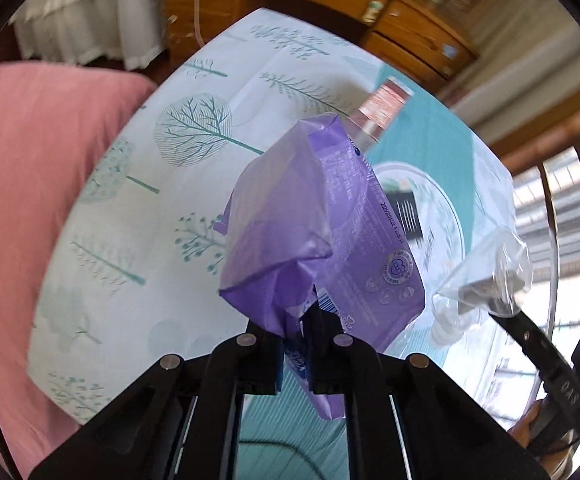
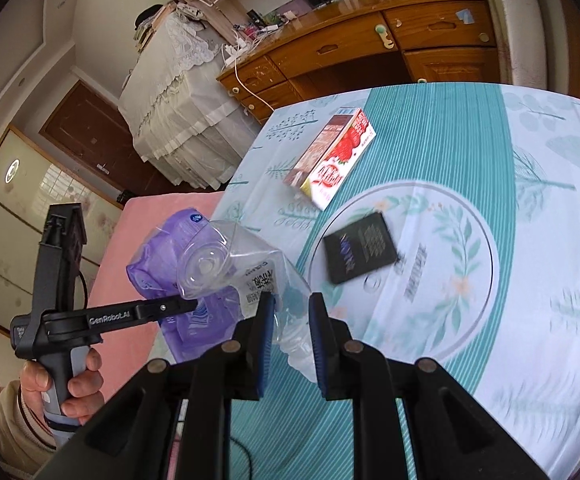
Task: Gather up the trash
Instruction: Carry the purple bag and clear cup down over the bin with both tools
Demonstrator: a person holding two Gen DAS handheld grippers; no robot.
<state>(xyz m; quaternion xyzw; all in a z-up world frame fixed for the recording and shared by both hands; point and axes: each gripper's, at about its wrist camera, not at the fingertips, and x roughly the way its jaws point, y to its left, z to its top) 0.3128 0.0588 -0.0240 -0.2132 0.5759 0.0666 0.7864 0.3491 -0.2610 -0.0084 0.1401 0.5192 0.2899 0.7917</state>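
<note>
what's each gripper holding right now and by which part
Left gripper: the purple wipes pack, pinched at its crumpled end. Right gripper: the clear crushed plastic bottle, clamped at its flattened lower body.

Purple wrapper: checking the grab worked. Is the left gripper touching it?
Touching. The left wrist view shows the left gripper shut on the purple wrapper, its tail pinched between the pads.
</note>
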